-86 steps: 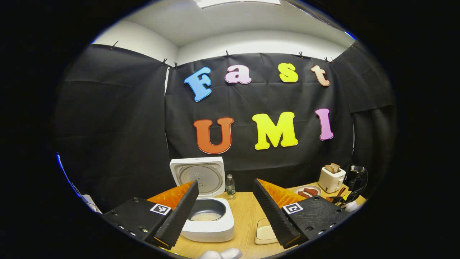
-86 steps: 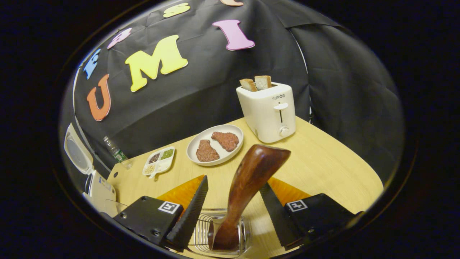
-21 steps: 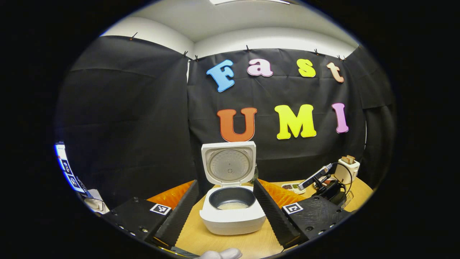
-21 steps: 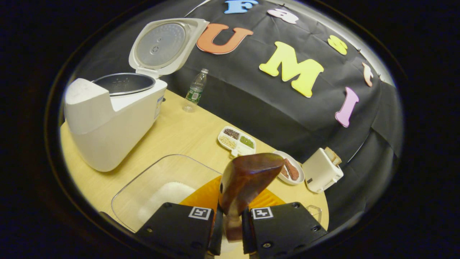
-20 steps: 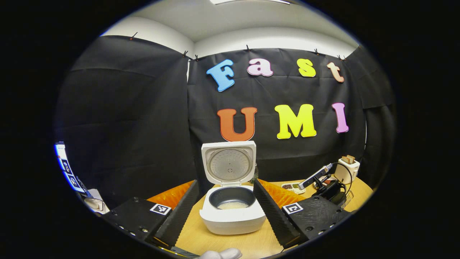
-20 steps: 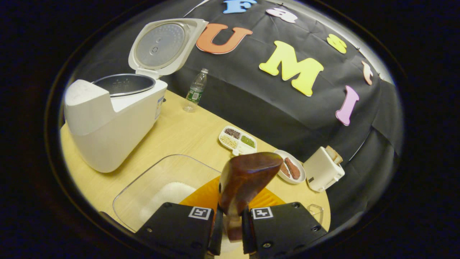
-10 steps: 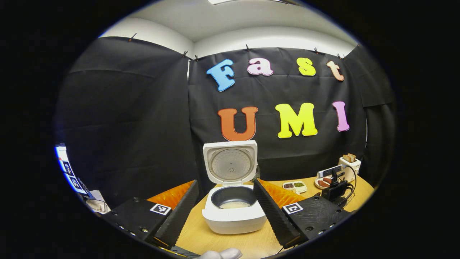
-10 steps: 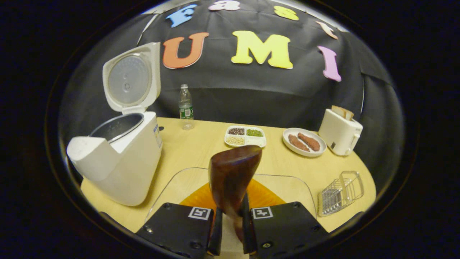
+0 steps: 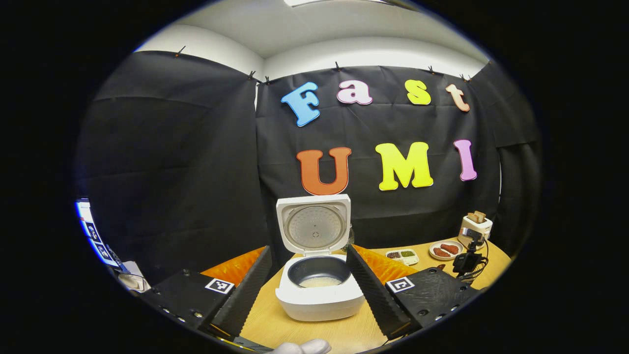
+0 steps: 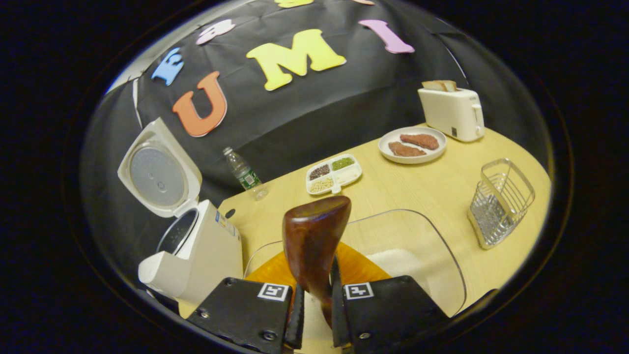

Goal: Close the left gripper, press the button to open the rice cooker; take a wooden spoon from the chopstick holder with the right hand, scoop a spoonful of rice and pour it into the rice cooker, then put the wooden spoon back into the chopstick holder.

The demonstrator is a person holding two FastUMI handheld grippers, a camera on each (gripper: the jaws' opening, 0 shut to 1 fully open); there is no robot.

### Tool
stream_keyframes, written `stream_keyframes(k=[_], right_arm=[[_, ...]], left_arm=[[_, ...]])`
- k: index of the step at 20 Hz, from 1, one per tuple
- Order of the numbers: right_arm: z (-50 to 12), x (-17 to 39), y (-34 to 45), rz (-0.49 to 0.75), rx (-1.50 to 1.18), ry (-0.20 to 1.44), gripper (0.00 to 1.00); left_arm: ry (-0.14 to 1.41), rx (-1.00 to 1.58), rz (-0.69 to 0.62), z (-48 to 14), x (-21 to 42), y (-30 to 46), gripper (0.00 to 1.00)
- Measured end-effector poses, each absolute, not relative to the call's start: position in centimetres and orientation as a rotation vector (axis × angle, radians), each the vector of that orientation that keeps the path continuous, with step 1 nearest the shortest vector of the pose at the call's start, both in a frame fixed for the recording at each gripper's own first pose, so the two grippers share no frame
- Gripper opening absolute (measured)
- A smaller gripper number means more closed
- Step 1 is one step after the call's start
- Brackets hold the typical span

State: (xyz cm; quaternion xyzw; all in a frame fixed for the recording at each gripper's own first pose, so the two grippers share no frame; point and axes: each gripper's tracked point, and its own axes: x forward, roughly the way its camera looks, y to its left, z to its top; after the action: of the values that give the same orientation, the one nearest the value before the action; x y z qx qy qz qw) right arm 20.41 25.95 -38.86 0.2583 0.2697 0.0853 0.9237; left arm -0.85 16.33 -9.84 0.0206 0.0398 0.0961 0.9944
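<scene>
On the table (image 10: 432, 191), the rice cooker (image 10: 196, 253) is seen at the left with its lid raised; the wooden spoon (image 10: 314, 236) is pinched in the right gripper (image 10: 314, 314) above a clear container (image 10: 417, 241), apparently holding rice. Farther right stands the wire holder (image 10: 499, 201). The left gripper (image 9: 307, 290) is held spread before the cooker.

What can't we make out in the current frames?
- Wooden spoon bowl end: right gripper view, hidden below the right gripper.
- Whether the spoon carries rice: same cause.
- Rice level in the clear container: near part covered by the gripper body.
- Rice cooker button: left gripper view, too small to tell.
</scene>
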Motion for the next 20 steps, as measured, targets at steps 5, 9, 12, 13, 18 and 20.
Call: stream_keyframes(k=[5,9,12,13,18,20], right_arm=[[-39.2,20.4,24.7,0.16,0.684,0.569,0.28],[-39.6,20.4,23.9,0.144,0.79,0.585,0.28],[-39.4,20.6,23.4,0.155,0.888,0.581,0.28],[-39.1,20.6,23.5,0.163,0.931,0.578,0.28],[-36.7,20.8,22.6,0.186,1.063,0.537,0.28],[-35.7,21.0,22.1,0.186,1.109,0.519,0.28]], left_arm=[[0.072,0.05,0.197,-9.5,-0.5,16.4,0.97],[0.064,0.061,0.194,-9.1,-0.4,16.4,0.97],[0.063,0.066,0.195,-9.1,-0.3,16.3,0.97],[0.063,0.067,0.193,-9.1,-0.2,16.3,0.97],[0.057,0.082,0.195,-8.7,-0.3,16.4,0.97],[0.055,0.082,0.195,-8.6,0.0,16.6,0.97]])
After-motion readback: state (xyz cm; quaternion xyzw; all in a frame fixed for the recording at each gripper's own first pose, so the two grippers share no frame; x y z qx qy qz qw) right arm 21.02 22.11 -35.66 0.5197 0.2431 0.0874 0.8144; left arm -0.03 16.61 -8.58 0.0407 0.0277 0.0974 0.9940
